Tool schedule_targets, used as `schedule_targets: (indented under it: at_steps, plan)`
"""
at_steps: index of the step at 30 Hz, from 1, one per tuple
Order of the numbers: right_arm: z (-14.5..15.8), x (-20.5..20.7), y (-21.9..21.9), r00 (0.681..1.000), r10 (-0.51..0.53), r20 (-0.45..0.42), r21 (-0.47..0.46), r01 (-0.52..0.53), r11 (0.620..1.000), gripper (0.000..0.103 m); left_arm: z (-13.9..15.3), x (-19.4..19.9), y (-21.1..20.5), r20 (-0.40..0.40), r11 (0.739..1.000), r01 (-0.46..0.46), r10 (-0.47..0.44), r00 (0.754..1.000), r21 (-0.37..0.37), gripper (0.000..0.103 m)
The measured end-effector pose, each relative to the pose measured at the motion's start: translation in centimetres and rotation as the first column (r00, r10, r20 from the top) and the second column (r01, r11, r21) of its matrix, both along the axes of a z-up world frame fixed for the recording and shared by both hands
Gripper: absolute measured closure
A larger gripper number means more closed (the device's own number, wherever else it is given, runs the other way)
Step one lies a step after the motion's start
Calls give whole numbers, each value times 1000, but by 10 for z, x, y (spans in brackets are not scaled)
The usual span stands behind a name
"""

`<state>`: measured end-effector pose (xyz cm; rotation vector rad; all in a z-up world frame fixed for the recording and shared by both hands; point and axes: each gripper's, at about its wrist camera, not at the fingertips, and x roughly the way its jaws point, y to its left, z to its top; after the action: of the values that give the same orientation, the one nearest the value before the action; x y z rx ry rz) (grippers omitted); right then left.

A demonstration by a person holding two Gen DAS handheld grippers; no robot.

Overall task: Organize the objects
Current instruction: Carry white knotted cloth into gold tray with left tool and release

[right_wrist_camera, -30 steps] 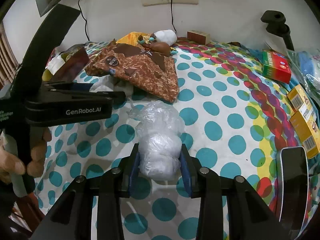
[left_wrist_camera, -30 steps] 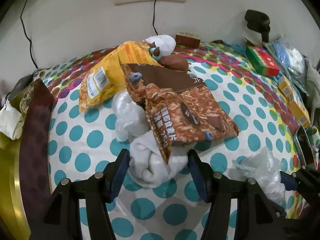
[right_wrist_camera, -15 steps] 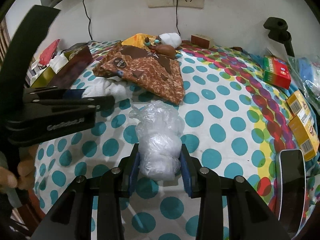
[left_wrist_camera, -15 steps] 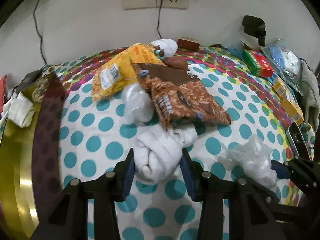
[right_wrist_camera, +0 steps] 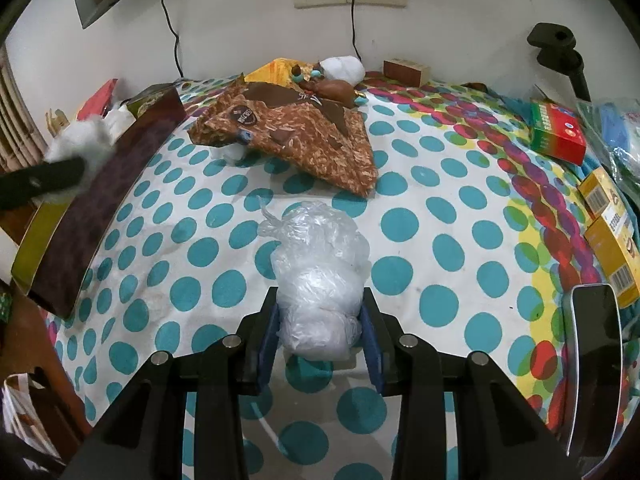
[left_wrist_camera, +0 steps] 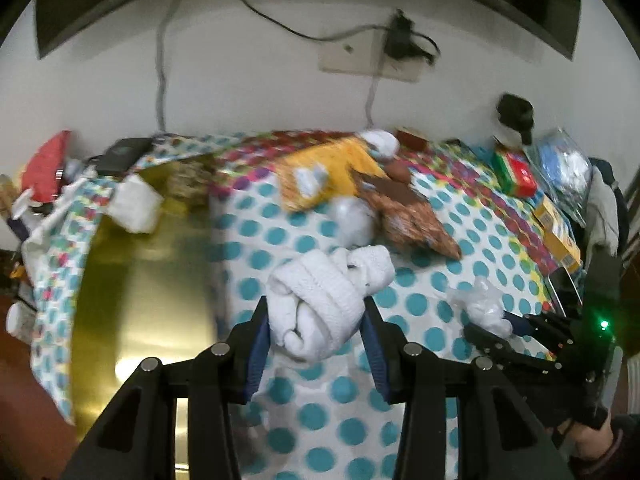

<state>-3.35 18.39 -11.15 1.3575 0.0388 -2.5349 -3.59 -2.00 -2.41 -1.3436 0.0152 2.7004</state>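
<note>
My left gripper is shut on a white rolled sock bundle, which hangs above the dotted tablecloth. The right wrist view shows that bundle at the far left, over the gold-and-maroon box. My right gripper is shut on a crumpled clear plastic bag that rests on the cloth. The left wrist view shows the bag at the lower right, gripped. A brown snack bag and a yellow one lie further back.
The gold box fills the table's left side. A green-red box, yellow cartons and a phone line the right edge. A brown toy, a white roll and a wooden block sit near the wall.
My left gripper closed on the white sock bundle, then lifted it up and leftward, away from the brown snack bag. The right gripper kept still on the plastic bag.
</note>
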Motion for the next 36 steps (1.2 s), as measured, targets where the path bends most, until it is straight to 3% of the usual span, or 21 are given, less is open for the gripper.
schedule_targets:
  at_steps: [7, 10, 16, 26, 36]
  plan:
    - [1, 0, -1, 1000, -2, 0, 1, 2, 1000, 68, 17, -9, -71, -32, 987, -156, 155, 987, -26, 60]
    - [0, 0, -2, 1000, 1, 0, 6, -1, 1000, 68, 8, -23, -100, -11, 972, -233, 233, 973, -17, 60]
    - [0, -2, -7, 1000, 1, 3, 19, -1, 1000, 68, -20, -63, -135, 44, 954, -297, 299, 953, -51, 60]
    - [-1, -6, -8, 1000, -15, 11, 30, 15, 999, 68, -54, -125, -139, 109, 960, -272, 279, 954, -72, 59]
    - [-1, -8, -9, 1000, -15, 11, 40, 15, 999, 68, -69, -146, -136, 124, 962, -257, 268, 956, -96, 57]
